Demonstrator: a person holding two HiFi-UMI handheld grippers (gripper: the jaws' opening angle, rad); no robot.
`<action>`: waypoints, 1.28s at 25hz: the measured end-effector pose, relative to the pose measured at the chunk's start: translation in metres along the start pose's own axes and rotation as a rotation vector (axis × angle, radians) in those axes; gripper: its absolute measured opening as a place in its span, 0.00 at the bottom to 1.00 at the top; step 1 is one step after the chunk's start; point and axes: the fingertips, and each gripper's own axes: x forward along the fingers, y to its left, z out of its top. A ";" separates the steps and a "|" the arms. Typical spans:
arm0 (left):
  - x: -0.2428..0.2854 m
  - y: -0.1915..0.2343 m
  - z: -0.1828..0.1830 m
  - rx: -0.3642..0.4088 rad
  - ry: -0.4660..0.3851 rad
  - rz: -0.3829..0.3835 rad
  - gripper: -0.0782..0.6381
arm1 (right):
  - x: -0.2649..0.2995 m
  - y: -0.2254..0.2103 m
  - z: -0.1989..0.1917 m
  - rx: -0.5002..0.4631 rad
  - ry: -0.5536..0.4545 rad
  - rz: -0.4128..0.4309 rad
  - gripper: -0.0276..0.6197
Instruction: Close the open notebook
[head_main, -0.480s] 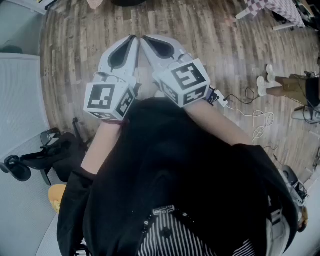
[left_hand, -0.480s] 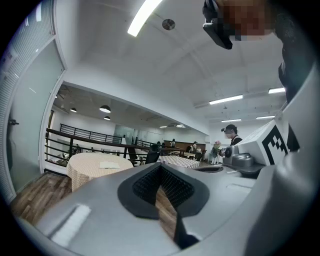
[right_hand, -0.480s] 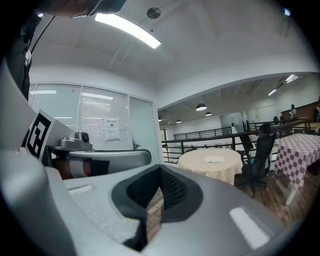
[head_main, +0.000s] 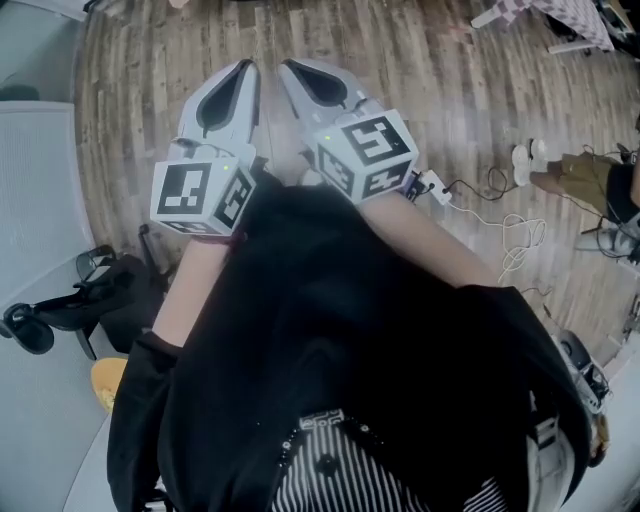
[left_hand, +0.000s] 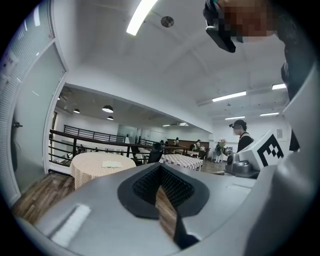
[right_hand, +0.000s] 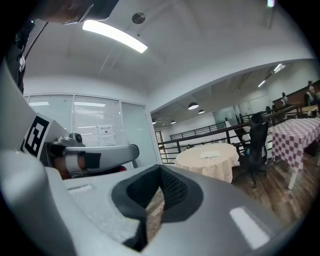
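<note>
In front of the person's chest, over bare wooden floor (head_main: 430, 60): both tongs held about level, side by side, noses just beside each other but not touching.

Left tongs (head_main: 246, 68): clenched. The pads meet at the nose, only a sliver of floor shows through the slot behind them, and nothing is gripped. Right tongs (head_main: 285, 68): same, clamped fully, nothing in the jaws. Each rides on a bare forearm coming out of a black top (head_main: 400, 340).

Notebook (left_hand: 111, 164): best candidate is the flat pale item lying on the round surface (left_hand: 85, 175) with the tan checked cloth. It's well apart from both tongs and next to the black railing (left_hand: 90, 136). Both gripper views catch it, but it's too small to say whether it lies open or shut.

Around it: a dark office chair (right_hand: 256, 142) stands just beside the round surface. It sits between that and a table with a red-and-white checked cloth (right_hand: 300, 137).

A second person (left_hand: 243, 139) in a dark cap stands further back, seen past the right tongs in the left gripper view. A white cable (head_main: 515, 245) lies loose on the floor to the right of the arms. Some black gear (head_main: 60, 315) sits low at the left edge of the head view; I can't tell what it is.
</note>
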 end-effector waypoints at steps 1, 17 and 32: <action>0.001 -0.001 0.002 0.009 0.004 -0.001 0.11 | -0.002 -0.002 0.002 0.005 -0.006 -0.001 0.05; 0.031 0.006 -0.004 -0.009 0.004 -0.089 0.11 | 0.013 -0.014 0.007 -0.033 -0.023 -0.054 0.05; 0.155 0.110 -0.008 -0.103 0.028 -0.138 0.11 | 0.141 -0.081 0.016 -0.040 0.047 -0.094 0.05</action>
